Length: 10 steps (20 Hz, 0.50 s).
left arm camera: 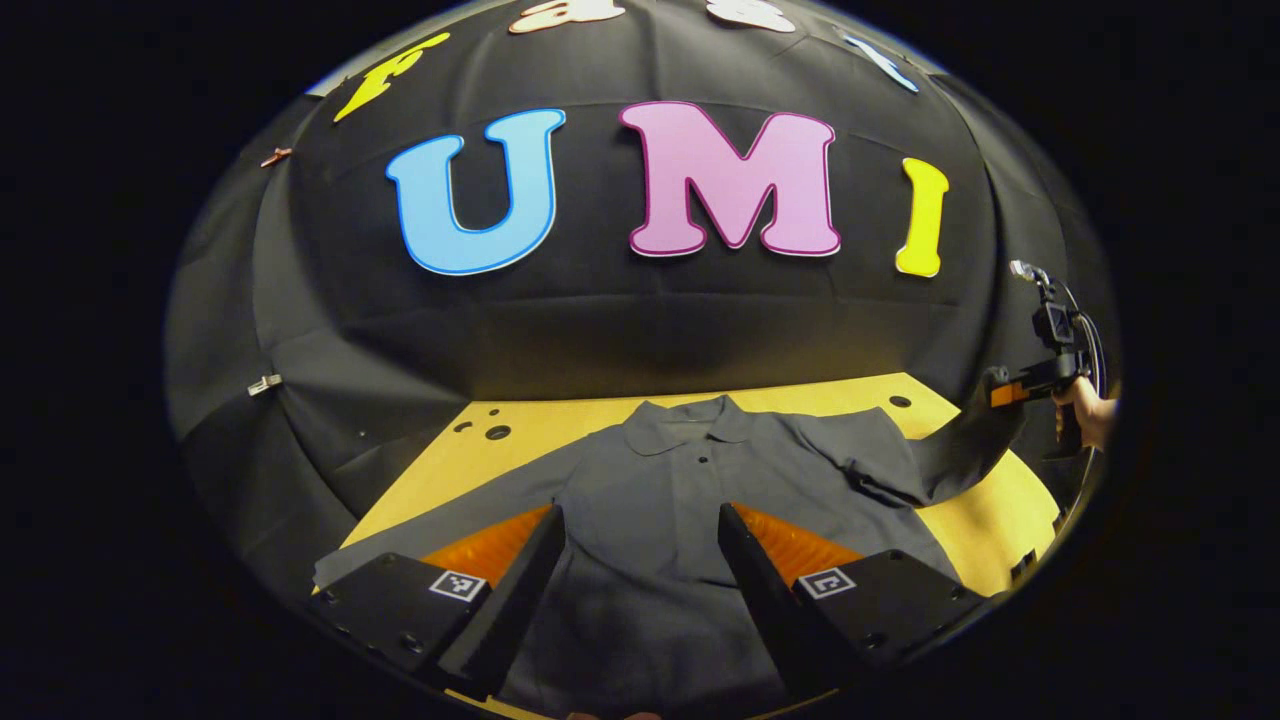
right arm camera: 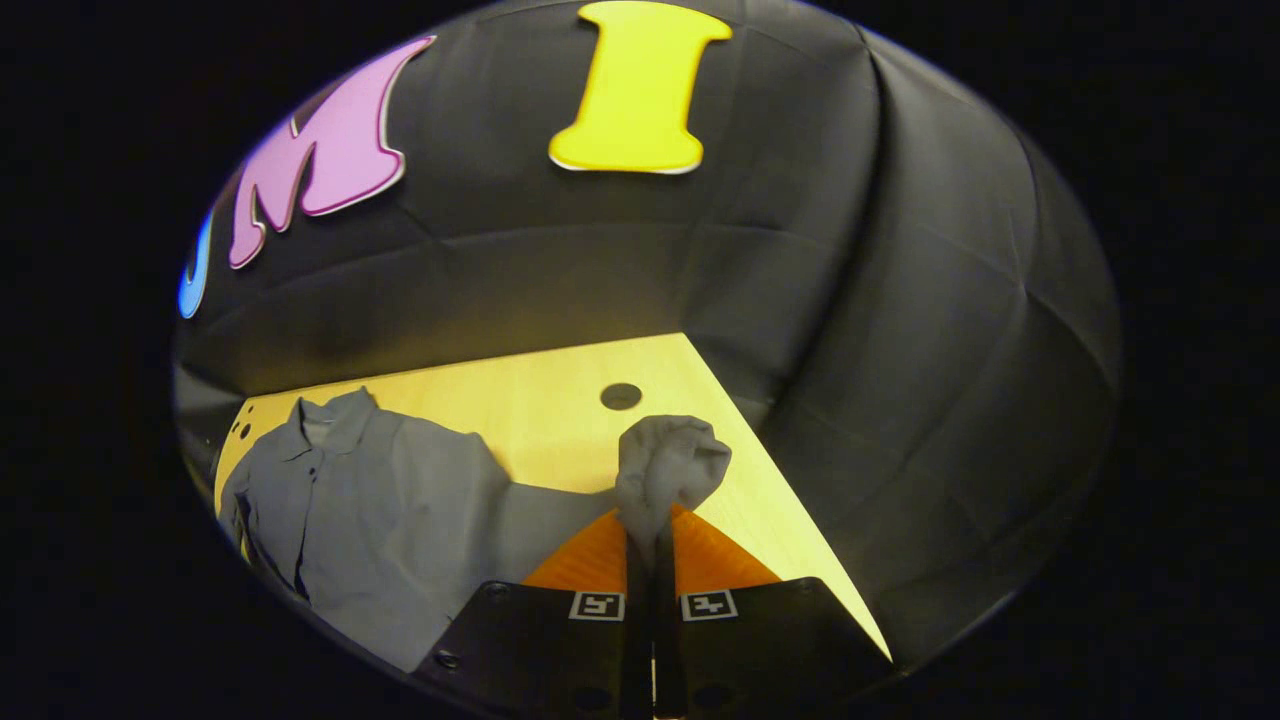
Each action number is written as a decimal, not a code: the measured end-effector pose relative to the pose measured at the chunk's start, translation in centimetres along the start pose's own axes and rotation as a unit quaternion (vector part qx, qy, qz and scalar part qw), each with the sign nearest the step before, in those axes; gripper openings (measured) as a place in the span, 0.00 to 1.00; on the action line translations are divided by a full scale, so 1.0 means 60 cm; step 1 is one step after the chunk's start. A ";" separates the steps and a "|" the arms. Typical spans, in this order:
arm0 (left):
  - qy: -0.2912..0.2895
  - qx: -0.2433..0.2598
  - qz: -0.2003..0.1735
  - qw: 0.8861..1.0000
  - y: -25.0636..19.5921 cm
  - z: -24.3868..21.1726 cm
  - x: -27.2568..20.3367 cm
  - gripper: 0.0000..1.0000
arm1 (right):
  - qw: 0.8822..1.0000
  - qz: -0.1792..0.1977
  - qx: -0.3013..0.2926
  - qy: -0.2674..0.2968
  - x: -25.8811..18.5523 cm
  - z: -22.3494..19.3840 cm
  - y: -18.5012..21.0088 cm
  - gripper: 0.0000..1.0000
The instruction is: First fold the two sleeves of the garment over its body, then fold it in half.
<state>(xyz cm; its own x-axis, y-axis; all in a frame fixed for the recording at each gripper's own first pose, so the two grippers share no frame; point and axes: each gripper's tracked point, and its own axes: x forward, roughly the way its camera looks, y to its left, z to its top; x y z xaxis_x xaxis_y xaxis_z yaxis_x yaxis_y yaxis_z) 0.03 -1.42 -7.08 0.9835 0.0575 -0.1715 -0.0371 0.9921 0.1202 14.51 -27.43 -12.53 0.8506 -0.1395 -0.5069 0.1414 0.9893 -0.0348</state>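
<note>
Step in hand: first sleeve fold. Grey polo shirt point(left arm camera: 690, 500) lies flat, collar away, on the yellow surface point(right arm camera: 560, 400). Right hand-held gripper point(right arm camera: 652, 545) is clenched on the bunched right sleeve point(right arm camera: 668, 465), lifted off to the side. Left hand-held gripper point(left arm camera: 640, 560) hovers over the shirt body, jaws apart, holding nothing. Next move, I'd judge: carry the sleeve inward across the body, lay it flat, then let go.

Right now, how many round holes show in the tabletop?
4 visible. In the left gripper view, three sit at the tabletop far-left corner, and one at the far right beyond the polo shirt. The shirt may hide others.
</note>
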 end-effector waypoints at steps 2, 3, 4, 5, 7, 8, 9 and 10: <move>0.003 -0.008 0.013 1.000 0.022 -0.006 -0.005 0.98 | 1.000 0.017 -0.020 -0.011 -0.023 0.036 0.021 0.06; 0.006 -0.015 0.021 1.000 0.035 -0.009 -0.008 0.98 | 0.999 0.027 -0.028 -0.016 -0.032 0.054 0.034 0.06; 0.006 -0.024 0.028 0.999 0.045 -0.011 -0.010 0.98 | 0.998 0.036 -0.035 -0.021 -0.043 0.071 0.046 0.06; 0.006 -0.031 0.035 0.999 0.055 -0.011 -0.014 0.98 | 0.998 0.046 -0.042 -0.029 -0.053 0.089 0.058 0.06; 0.008 -0.031 0.044 0.999 0.070 -0.020 -0.021 0.98 | 0.995 0.068 -0.050 -0.046 -0.075 0.119 0.086 0.06; 0.008 -0.027 0.050 0.998 0.081 -0.023 -0.026 0.98 | 0.994 0.080 -0.057 -0.053 -0.087 0.131 0.113 0.06; 0.005 -0.025 0.055 0.998 0.093 -0.022 -0.031 0.98 | 0.992 0.092 -0.068 -0.059 -0.094 0.140 0.141 0.06; 0.004 -0.025 0.057 0.998 0.099 -0.025 -0.034 0.98 | 0.989 0.104 -0.081 -0.063 -0.094 0.143 0.174 0.06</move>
<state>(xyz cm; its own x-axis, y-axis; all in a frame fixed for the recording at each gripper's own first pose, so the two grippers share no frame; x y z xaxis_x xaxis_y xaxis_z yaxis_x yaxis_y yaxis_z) -2.49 4.52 -7.51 0.9709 0.1717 -0.1668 -0.1585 0.9833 0.0898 15.50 -16.68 -2.65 0.9107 0.0740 -0.4065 -0.1178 0.9895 -0.0837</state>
